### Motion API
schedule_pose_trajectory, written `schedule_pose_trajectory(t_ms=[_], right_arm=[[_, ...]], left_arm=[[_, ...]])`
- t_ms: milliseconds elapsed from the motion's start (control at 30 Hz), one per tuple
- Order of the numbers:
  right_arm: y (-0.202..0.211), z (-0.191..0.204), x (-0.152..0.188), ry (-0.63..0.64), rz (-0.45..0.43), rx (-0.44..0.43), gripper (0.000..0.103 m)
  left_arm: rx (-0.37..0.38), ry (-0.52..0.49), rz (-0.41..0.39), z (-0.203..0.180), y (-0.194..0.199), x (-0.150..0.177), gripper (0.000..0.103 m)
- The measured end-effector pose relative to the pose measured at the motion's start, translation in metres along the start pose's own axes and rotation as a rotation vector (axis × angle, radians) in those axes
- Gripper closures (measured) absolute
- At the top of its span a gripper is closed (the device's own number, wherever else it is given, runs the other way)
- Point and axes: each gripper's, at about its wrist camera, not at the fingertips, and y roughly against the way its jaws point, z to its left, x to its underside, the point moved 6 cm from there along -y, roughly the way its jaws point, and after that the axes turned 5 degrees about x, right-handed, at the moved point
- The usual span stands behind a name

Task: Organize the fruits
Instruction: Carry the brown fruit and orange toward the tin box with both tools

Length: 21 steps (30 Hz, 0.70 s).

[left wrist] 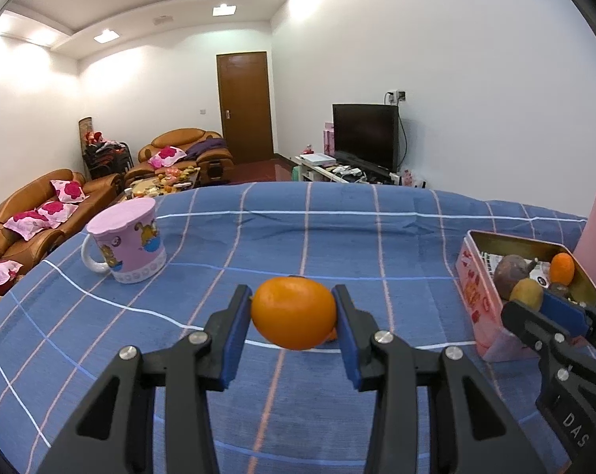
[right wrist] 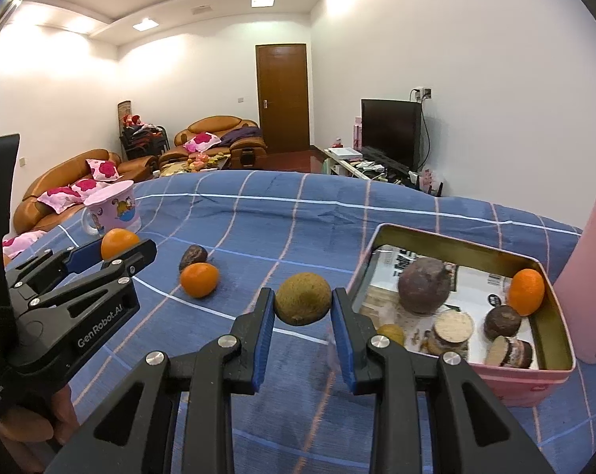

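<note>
My left gripper (left wrist: 292,291) is shut on an orange (left wrist: 294,318), held a little above the blue checked cloth; the right wrist view shows the same orange (right wrist: 118,243) at the far left. My right gripper (right wrist: 302,293) is shut on a brownish-green fruit (right wrist: 303,299), just left of the pink tin (right wrist: 455,237). The tin holds an orange (right wrist: 527,291), a dark purple fruit (right wrist: 423,290) and several cut pieces. A loose orange (right wrist: 199,279) and a dark fruit (right wrist: 193,256) lie on the cloth between the two grippers.
A pink cartoon mug (left wrist: 128,245) stands at the back left of the table. A tall pink bottle (right wrist: 590,276) rises right behind the tin. The cloth's far edge (left wrist: 309,185) drops off toward sofas, a door and a television.
</note>
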Motion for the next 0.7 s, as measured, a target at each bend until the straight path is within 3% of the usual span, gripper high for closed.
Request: schedule_pose_trajectory(t_ms=[700], right_arm=[[0.014,-0.074,-0.002,-0.043,-0.031,0.089,0.072]], left_arm=[[0.070,-0.049,-0.027,-0.075,0.000,-0.007,0.060]])
